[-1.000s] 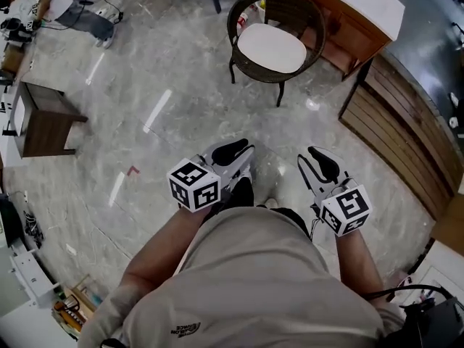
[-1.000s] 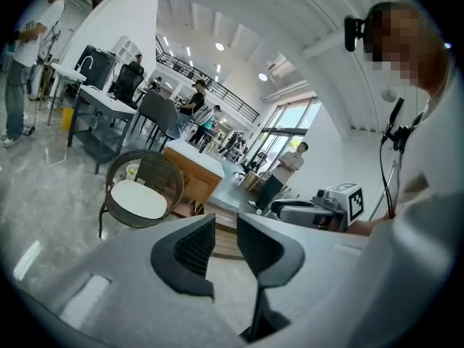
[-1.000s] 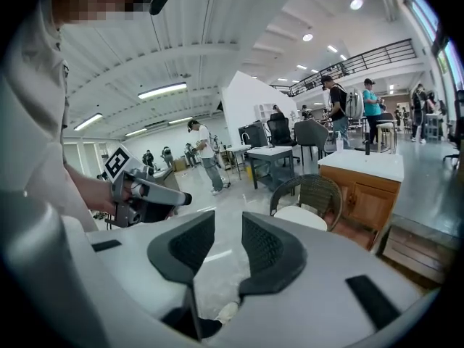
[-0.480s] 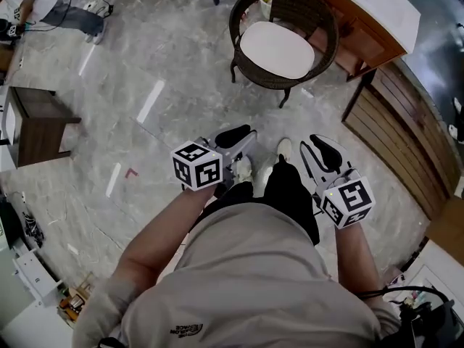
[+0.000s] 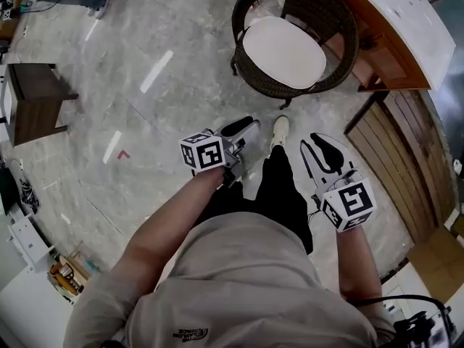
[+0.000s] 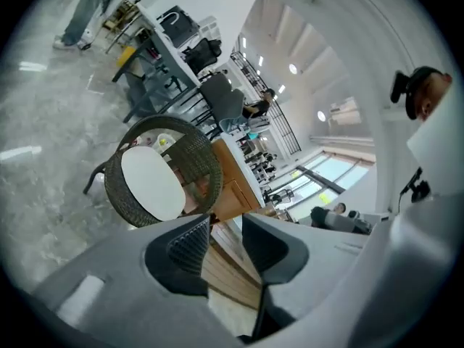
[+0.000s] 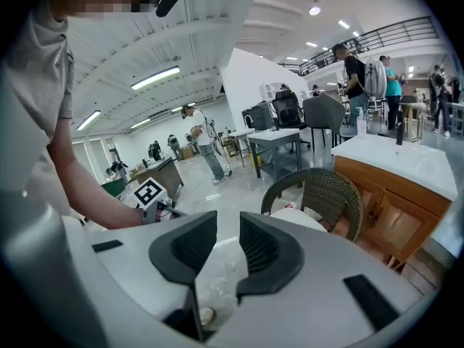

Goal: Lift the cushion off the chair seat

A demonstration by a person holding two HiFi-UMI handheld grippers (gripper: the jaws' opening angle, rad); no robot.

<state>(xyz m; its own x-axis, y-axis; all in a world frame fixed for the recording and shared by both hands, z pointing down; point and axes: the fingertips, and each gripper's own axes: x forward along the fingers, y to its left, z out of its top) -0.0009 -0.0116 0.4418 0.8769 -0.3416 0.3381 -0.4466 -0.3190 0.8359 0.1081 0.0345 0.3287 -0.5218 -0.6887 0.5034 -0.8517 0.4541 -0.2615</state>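
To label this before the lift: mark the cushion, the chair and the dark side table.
cushion (image 5: 284,51), head view, middle of its white top.
chair (image 5: 264,87), head view, woven front wall below the seat.
side table (image 5: 36,85), head view, its dark wood surface.

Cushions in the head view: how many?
1. A white cushion lies on the seat of the wicker chair at the top of the view; a pale item behind it is too unclear to name.

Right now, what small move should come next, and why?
Probably carry both grippers forward toward the chair. The white cushion lies on it, well beyond the left gripper, whose empty jaws have just been opening, and the right gripper, whose empty jaws have just been closing.
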